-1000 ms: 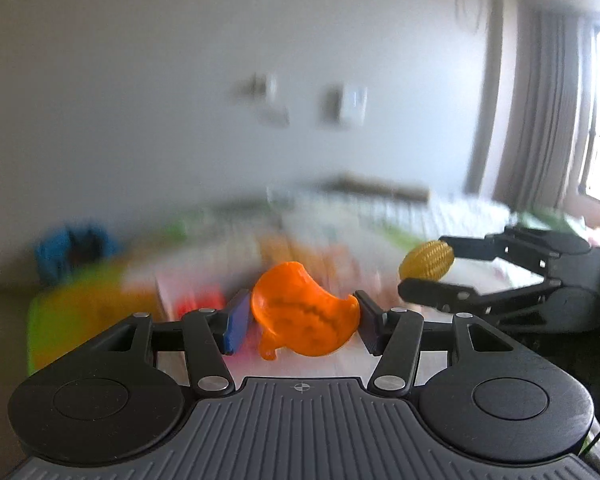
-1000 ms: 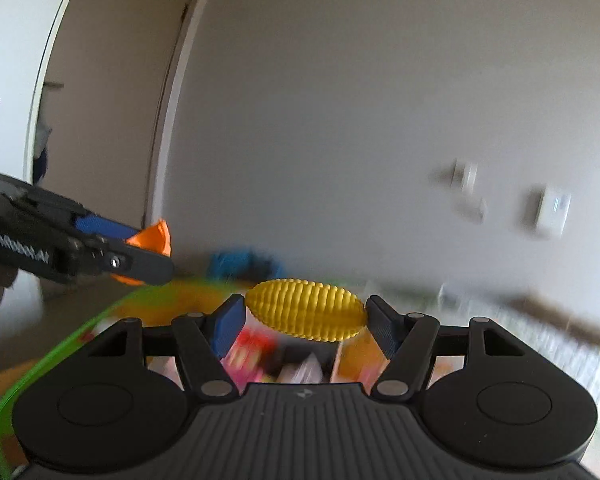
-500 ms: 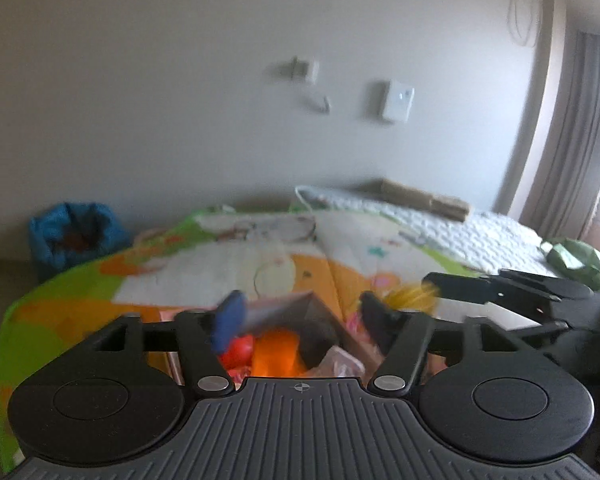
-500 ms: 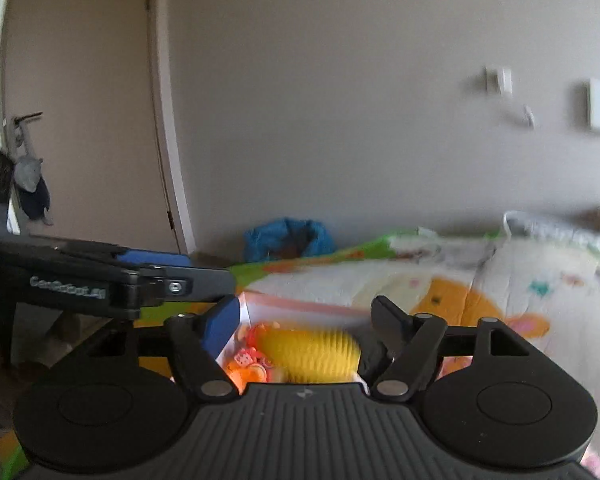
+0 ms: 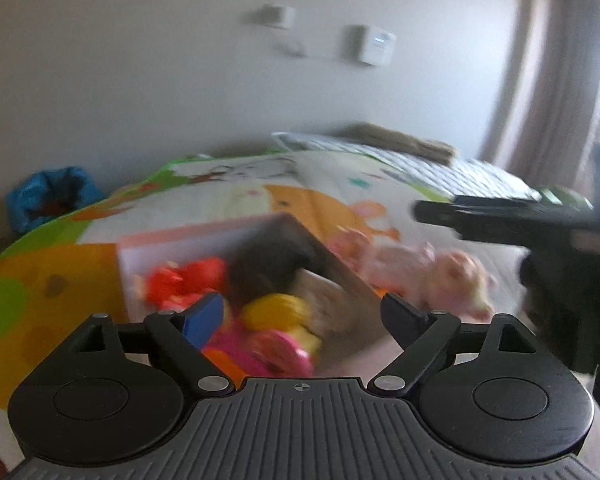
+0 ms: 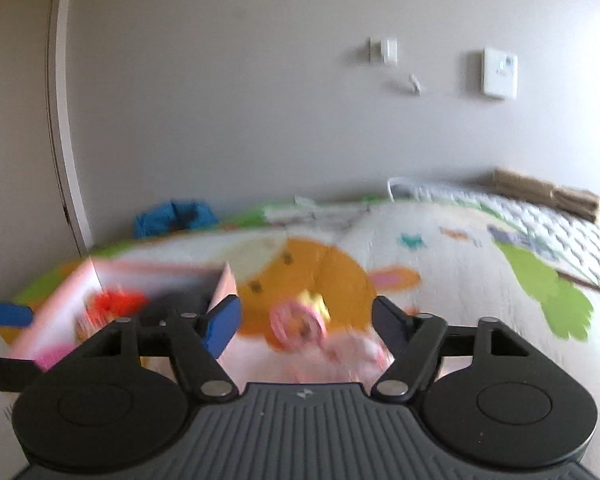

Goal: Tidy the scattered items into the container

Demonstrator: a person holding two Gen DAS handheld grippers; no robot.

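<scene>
Left gripper (image 5: pixel 302 316) spread wide and empty above pink-walled open box (image 5: pixel 188 240), positioned for dropping; yellow ridged corn toy (image 5: pixel 278 310) inside among red and pink toys. Right gripper (image 6: pixel 306 320) likewise released, aimed at pink ring toy (image 6: pixel 298 322) on cartoon play mat (image 6: pixel 440 280) beside box, presumably next pickup

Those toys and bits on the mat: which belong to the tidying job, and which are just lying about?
Part of the job: pink box, yellow toy and red toy inside it, pink plush toys on the play mat.
Just lying about: blue bag, white quilt.
</scene>
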